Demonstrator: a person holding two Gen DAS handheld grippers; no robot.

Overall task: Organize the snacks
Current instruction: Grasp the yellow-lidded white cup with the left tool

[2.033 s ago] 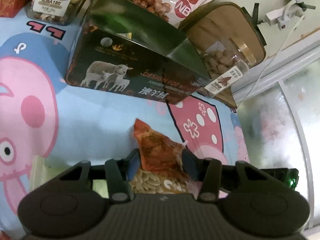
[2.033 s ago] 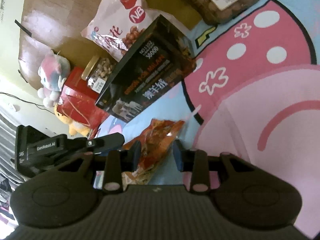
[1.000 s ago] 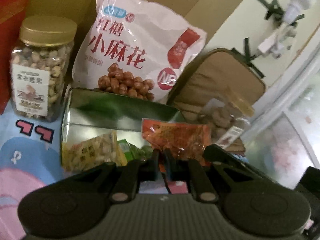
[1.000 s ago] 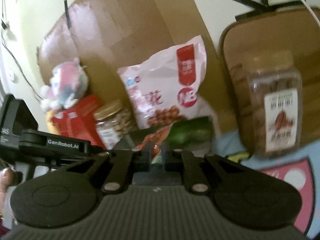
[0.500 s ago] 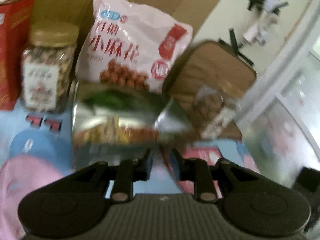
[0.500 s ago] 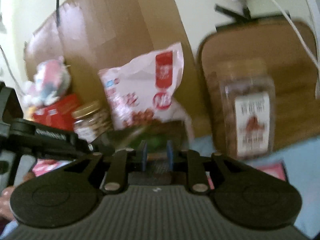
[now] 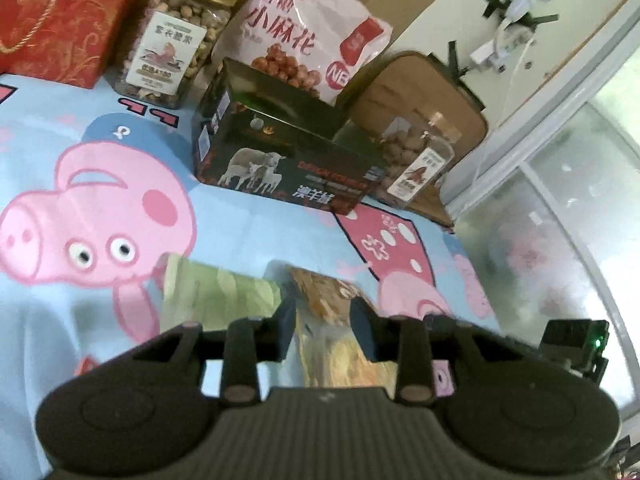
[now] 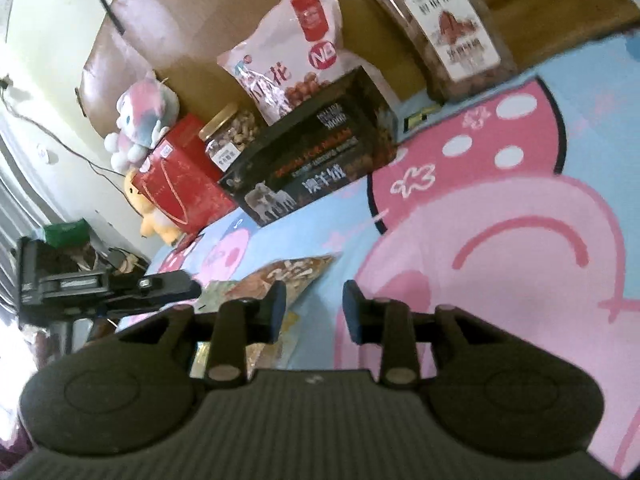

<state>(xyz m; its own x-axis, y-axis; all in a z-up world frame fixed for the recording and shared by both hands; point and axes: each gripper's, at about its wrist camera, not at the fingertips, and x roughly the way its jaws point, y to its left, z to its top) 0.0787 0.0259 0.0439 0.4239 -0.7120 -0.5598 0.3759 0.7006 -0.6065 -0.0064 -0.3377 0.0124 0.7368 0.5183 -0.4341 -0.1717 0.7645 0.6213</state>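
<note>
A dark box [image 7: 280,156] with sheep on its side stands open-topped on the cartoon-pig sheet; it also shows in the right wrist view [image 8: 312,172]. An orange snack packet [image 7: 332,308] lies on the sheet between the fingers of my left gripper [image 7: 322,330], which is open around it. A green packet [image 7: 220,292] lies just left of it. My right gripper [image 8: 312,314] is open and empty, with the orange packet [image 8: 288,276] just left of its left finger [image 8: 274,312]. The left gripper's body [image 8: 100,284] shows at the left of the right wrist view.
Behind the box stand a big white-and-pink snack bag [image 7: 308,36], a nut jar [image 7: 176,52] at its left, a second jar [image 7: 416,160] at its right and a red gift bag [image 7: 60,16]. Plush toys [image 8: 140,112] sit by the wall. A glass door [image 7: 560,240] is on the right.
Both grippers held the orange-red packet over the box, opened and pulled back down to the sheet. Now they sit open by another orange packet.
</note>
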